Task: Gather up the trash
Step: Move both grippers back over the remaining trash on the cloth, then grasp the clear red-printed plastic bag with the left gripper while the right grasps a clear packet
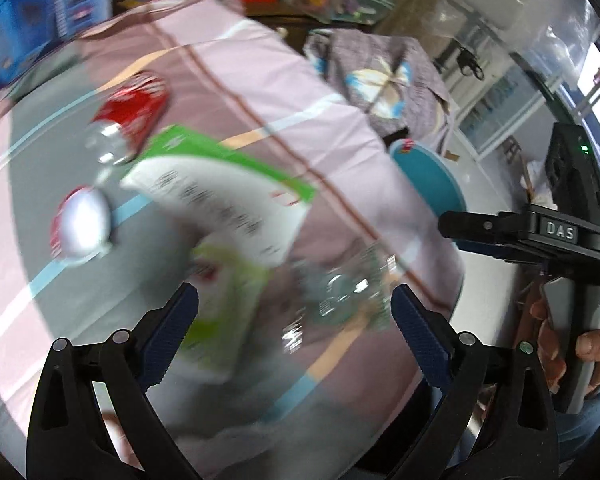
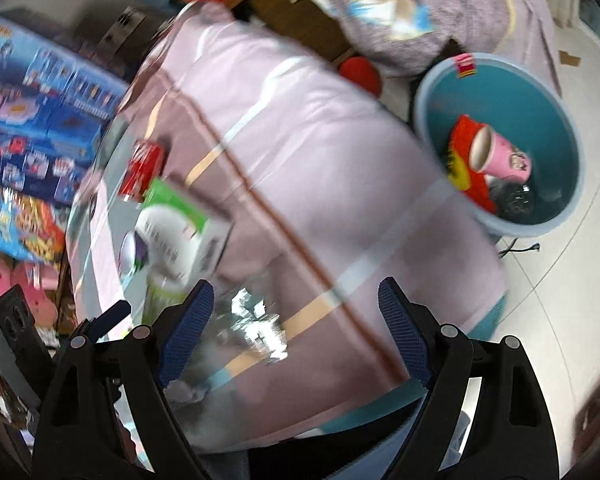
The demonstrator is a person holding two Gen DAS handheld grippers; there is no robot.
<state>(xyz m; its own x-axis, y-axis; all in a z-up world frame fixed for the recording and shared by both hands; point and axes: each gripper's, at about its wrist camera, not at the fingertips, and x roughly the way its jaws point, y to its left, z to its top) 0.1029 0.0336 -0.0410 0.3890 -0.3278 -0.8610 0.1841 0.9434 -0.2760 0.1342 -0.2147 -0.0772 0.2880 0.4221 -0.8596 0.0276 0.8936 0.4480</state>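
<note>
On the round glass-topped table with a pink cloth [image 1: 260, 92] lie a red soda can [image 1: 134, 110], a green and white carton [image 1: 224, 188], a red and white cup on its side [image 1: 82, 226], a light green packet [image 1: 220, 312] and crumpled clear plastic [image 1: 340, 292]. My left gripper [image 1: 296, 320] is open above the packet and the plastic. My right gripper [image 2: 296, 316] is open above the crumpled plastic [image 2: 256, 328]; it also shows at the right of the left wrist view [image 1: 460, 226]. A teal bin [image 2: 500, 148] on the floor holds a pink cup [image 2: 500, 158] and a red wrapper [image 2: 462, 148].
Blue toy boxes [image 2: 32, 120] stand beyond the table at the left. A chair draped with a grey patterned cloth [image 2: 412, 12] is behind the bin. A red ball [image 2: 360, 72] lies on the floor. White tiled floor [image 2: 560, 280] is at the right.
</note>
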